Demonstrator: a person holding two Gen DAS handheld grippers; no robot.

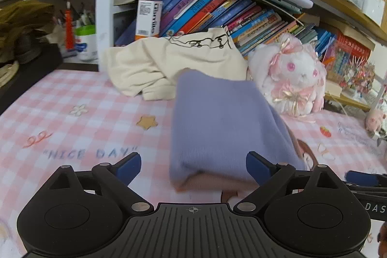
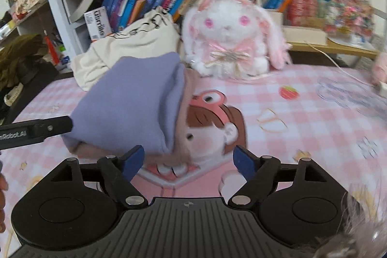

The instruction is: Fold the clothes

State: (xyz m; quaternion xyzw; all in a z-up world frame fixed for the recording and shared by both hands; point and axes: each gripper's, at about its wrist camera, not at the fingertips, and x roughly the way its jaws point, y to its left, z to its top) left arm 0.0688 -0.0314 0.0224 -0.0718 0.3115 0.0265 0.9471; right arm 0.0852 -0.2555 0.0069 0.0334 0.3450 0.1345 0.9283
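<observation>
A folded lavender garment (image 1: 222, 127) with a pink layer under it lies on the pink checked mat (image 1: 96, 117). My left gripper (image 1: 193, 168) is open and empty, its blue pads on either side of the garment's near edge. In the right wrist view the same lavender garment (image 2: 130, 103) lies left of centre. My right gripper (image 2: 188, 161) is open and empty just off its near right corner. A crumpled cream garment (image 1: 169, 62) with a black line print lies behind, against the books; it also shows in the right wrist view (image 2: 125, 47).
A white and pink plush rabbit (image 2: 229, 33) sits on the mat behind the garment. Bookshelves with many books (image 1: 217, 11) stand at the back. A dark heap (image 1: 21, 23) lies at the left. A small pink toy (image 1: 375, 120) sits at the far right.
</observation>
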